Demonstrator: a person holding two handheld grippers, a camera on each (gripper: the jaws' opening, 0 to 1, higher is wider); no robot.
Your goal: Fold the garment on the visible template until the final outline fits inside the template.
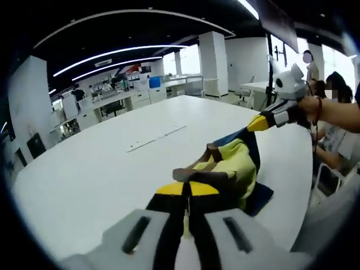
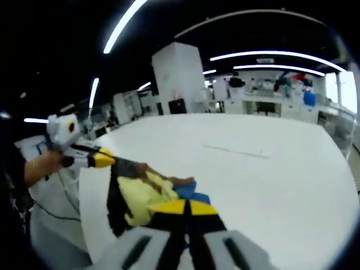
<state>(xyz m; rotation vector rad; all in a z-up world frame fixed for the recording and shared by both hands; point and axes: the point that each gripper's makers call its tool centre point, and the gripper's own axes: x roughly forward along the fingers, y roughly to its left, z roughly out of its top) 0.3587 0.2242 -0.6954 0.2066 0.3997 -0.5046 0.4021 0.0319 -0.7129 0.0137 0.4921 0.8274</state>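
A garment (image 1: 236,163) of yellow, navy and brown cloth lies bunched near the white table's edge. My left gripper (image 1: 188,188) is shut on its brown and yellow end. The right gripper (image 1: 264,121), held in a hand, comes in from the right and pinches the navy end, pulling it up. In the right gripper view the garment (image 2: 146,197) stretches between my right gripper (image 2: 184,207), shut on blue cloth, and the left gripper (image 2: 104,160), shut on the dark edge. A faint line marking (image 1: 157,138) on the table sits beyond the garment (image 2: 236,151).
The large white table (image 1: 84,180) spreads wide to the left and back. Its rounded edge (image 1: 306,185) runs close beside the garment. Seated people (image 1: 337,112) are past that edge. Desks, chairs and pillars stand at the back of the room.
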